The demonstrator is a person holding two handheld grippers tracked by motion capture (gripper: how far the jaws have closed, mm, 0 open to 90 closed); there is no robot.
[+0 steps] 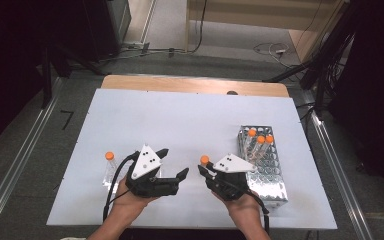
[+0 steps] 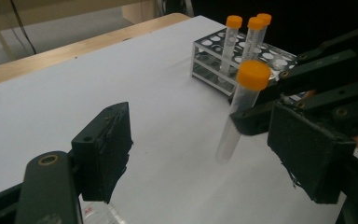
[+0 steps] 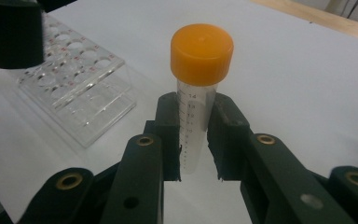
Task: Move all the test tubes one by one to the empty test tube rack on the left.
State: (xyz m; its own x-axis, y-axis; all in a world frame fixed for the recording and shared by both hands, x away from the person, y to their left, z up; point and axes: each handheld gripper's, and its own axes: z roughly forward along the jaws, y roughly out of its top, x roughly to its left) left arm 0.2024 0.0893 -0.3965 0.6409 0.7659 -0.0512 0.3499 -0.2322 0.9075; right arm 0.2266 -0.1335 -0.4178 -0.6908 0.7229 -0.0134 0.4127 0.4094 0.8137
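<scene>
My right gripper [image 1: 206, 169] [image 3: 193, 140] is shut on a clear graduated tube with an orange cap [image 1: 204, 160] [image 3: 200, 56], which it holds upright just above the white table [image 1: 180, 120]. The pads pinch the tube below its cap. In the left gripper view that tube [image 2: 242, 102] hangs ahead, slightly tilted. My left gripper [image 1: 172, 162] [image 2: 205, 140] is open beside it to the left, with nothing between its pads. A metal tube rack [image 1: 267, 172] [image 2: 209, 60] to the right holds three orange-capped tubes [image 1: 260, 139] at its far end.
Another orange-capped tube [image 1: 110, 164] stands at the left of the table, in what looks like a clear plastic rack [image 1: 109, 179] [image 3: 79, 88]. The table's wooden far edge [image 1: 195, 84] borders a floor with cables.
</scene>
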